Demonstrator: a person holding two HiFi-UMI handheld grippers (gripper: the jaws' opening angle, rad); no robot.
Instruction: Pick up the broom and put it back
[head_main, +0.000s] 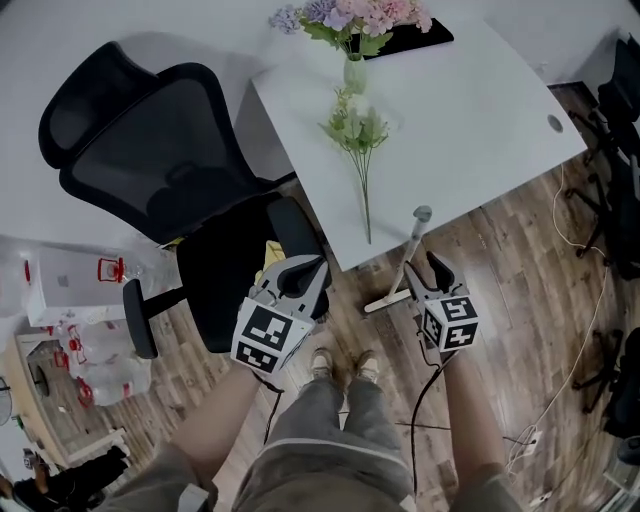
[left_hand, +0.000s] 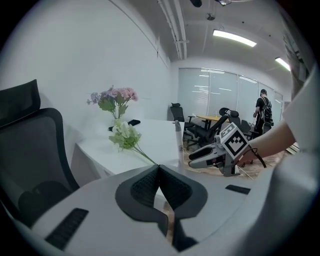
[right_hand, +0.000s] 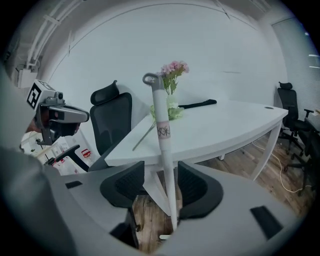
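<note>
The broom (head_main: 413, 250) has a thin white handle with a grey loop at its top and stands upright against the white table's front edge. My right gripper (head_main: 424, 275) is open, and the handle (right_hand: 162, 135) runs up between its jaws, closer to the right pad. My left gripper (head_main: 300, 272) is shut with nothing in it, over the chair seat left of the broom. In the left gripper view its pads (left_hand: 159, 172) meet, and the right gripper (left_hand: 200, 156) and the broom handle (left_hand: 178, 142) show beyond them. The broom's head is hidden.
A white table (head_main: 470, 120) carries a vase of flowers (head_main: 355, 30), a loose flower stem (head_main: 360, 140) and a black object (head_main: 415, 38). A black office chair (head_main: 150, 160) stands to the left. Cables (head_main: 580, 330) trail on the wood floor at right. Boxes (head_main: 70, 290) sit far left.
</note>
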